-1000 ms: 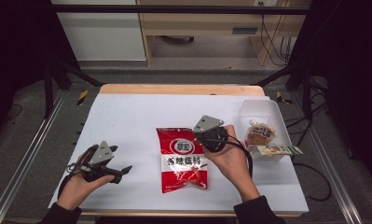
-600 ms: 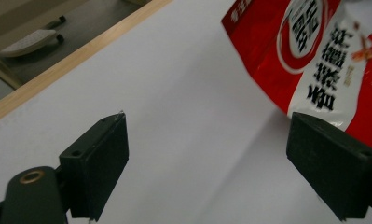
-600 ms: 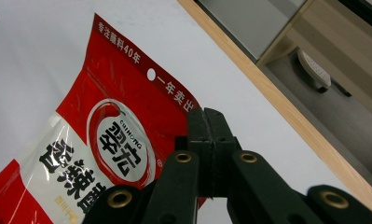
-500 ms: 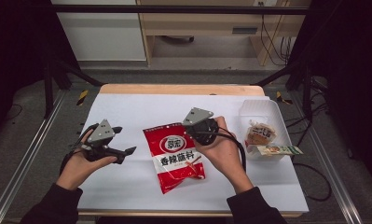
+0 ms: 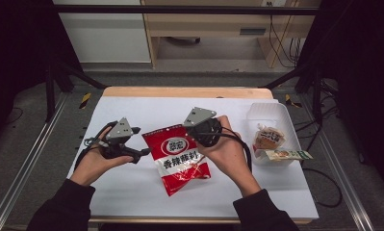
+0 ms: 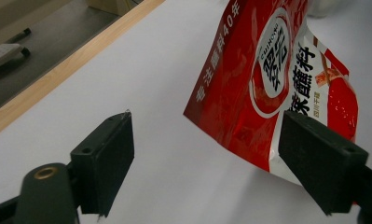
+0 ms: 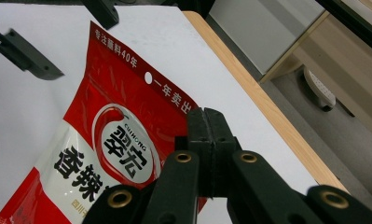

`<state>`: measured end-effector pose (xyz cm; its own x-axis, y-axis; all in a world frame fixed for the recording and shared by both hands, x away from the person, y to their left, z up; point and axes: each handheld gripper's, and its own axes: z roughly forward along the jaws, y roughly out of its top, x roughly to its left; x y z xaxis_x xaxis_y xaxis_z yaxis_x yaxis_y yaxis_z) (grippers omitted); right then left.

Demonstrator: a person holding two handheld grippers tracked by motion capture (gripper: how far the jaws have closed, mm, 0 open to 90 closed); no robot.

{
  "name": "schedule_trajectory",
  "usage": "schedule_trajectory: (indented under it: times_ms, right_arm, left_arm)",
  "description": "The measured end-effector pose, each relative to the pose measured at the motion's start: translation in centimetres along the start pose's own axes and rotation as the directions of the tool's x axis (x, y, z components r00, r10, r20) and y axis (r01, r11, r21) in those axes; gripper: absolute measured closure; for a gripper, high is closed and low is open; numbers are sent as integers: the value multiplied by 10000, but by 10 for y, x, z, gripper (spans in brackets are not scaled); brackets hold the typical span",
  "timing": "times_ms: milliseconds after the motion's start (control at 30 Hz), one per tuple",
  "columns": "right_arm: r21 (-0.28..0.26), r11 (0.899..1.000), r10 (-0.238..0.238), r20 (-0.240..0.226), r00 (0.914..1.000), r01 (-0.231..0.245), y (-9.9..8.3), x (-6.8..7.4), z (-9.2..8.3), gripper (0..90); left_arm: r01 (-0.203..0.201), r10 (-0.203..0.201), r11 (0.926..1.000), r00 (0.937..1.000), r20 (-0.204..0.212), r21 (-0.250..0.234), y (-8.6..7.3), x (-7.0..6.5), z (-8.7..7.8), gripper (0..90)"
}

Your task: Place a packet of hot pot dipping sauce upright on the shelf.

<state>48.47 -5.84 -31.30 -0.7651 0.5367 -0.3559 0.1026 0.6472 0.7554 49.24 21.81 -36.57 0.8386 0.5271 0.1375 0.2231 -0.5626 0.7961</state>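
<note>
A red and white snack bag (image 5: 180,159) hangs tilted over the white table (image 5: 132,202), lifted by its top corner. My right gripper (image 5: 192,131) is shut on that corner, and in the right gripper view its jaws (image 7: 207,114) pinch the bag (image 7: 118,140) at the upper edge. My left gripper (image 5: 140,142) sits just left of the bag, jaws wide apart. They have just been closing a little. In the left gripper view the bag's edge (image 6: 277,70) reaches in between the left gripper's tips (image 6: 204,140), and neither pad presses on it. The left gripper (image 7: 67,35) also appears far off in the right gripper view.
A white tray (image 5: 271,113) stands at the table's right side with a bun packet (image 5: 268,137) in it and a green packet (image 5: 286,155) on its front rim. A wooden edge (image 5: 180,92) runs along the far side of the table.
The right gripper has raised the bag's top corner, so the bag went from lying flat to hanging tilted. The left gripper has moved up and right, to the bag's left edge.
</note>
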Motion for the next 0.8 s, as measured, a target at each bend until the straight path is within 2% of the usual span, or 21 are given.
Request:
schedule_trajectory:
  times_ms: [133, 267, 367, 533, 600, 700, 767, 800]
  right_arm:
    - [-166, 9999, 25, -31, 10000, -26, 3, -1, -4, 900]
    - [-274, 9996, -13, -62, 10000, 11, 6, -1, -9, 900]
    - [-302, 9995, -49, -104, 9999, 46, 8, -2, -13, 900]
    - [-221, 9998, 18, -107, 9999, -20, 6, -6, -19, 900]
    - [-240, 9996, 140, -144, 9998, -144, 5, -8, -24, 900]
    - [-240, 9995, 180, -193, 9997, -185, 2, -11, -32, 900]
    - [-210, 9996, 199, -220, 9996, -203, 0, -12, -38, 900]
    - [-206, 9996, 196, -235, 9995, -201, -1, -13, -40, 900]
  left_arm:
    - [-166, 163, 9998, 9992, 352, 107, 3, -3, 7, 299]
    - [-249, 215, 9987, 9970, 740, 455, 8, -4, 14, 479]
    - [-84, 57, 9995, 9956, 933, 291, 10, -3, 16, 646]
    - [-174, 166, 9998, 9947, 1011, 66, 16, -6, 14, 860]
    - [-135, 143, 9999, 9954, 952, -91, 21, -9, 11, 891]
    - [-337, 346, 9993, 9959, 839, -130, 29, -12, 7, 895]
    - [-792, 800, 9968, 9947, 642, -147, 35, -15, 4, 899]
    - [-860, 866, 9962, 9947, 552, -134, 39, -16, 3, 900]
